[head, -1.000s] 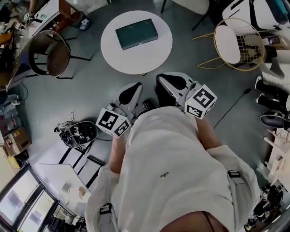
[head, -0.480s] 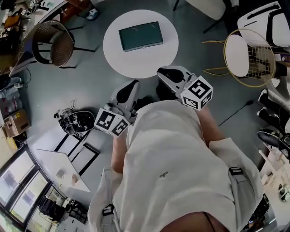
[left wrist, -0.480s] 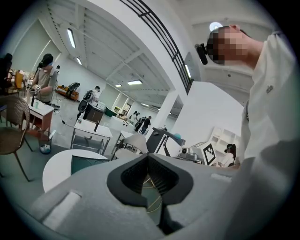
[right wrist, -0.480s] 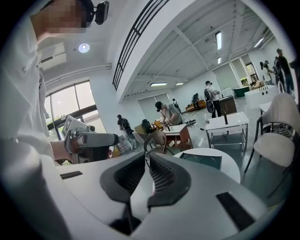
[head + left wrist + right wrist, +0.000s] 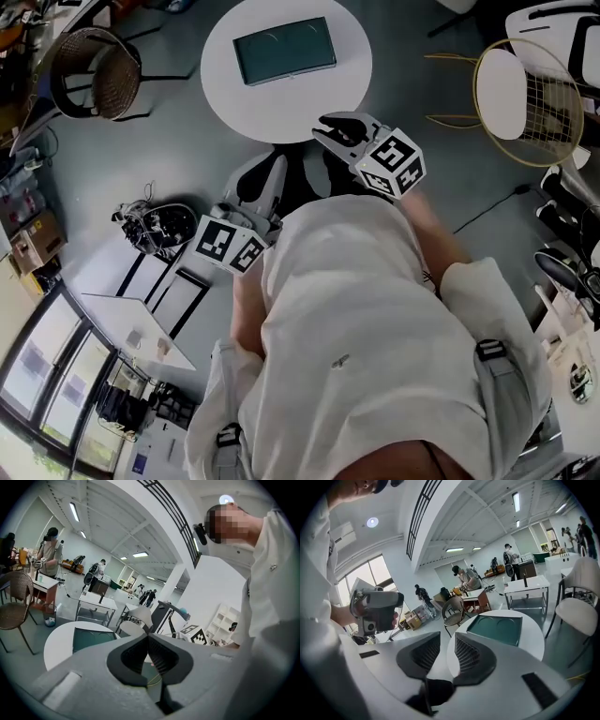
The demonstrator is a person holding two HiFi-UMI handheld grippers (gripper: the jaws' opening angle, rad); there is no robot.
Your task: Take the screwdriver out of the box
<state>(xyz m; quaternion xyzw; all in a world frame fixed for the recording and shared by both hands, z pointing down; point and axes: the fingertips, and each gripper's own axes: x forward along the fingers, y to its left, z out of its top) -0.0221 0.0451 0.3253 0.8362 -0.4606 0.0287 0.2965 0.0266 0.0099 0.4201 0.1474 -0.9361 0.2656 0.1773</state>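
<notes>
While jaws of right gripper [image 5: 447,654] are opening empty, left gripper [image 5: 149,637] pressed together, box [image 5: 284,51] on table [image 5: 225,94]

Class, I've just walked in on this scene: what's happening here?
A person stands by a round white table, a tool in each hand, both short of the closed dark green box lying on it. The left tool is shut and empty. The right tool's jaws are opening with nothing between them. No screwdriver shows yet.

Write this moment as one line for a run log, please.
stage: box not yet reached | box: closed, on round table | left gripper: shut, empty | right gripper: jaws opening, empty | screwdriver: not in sight
</notes>
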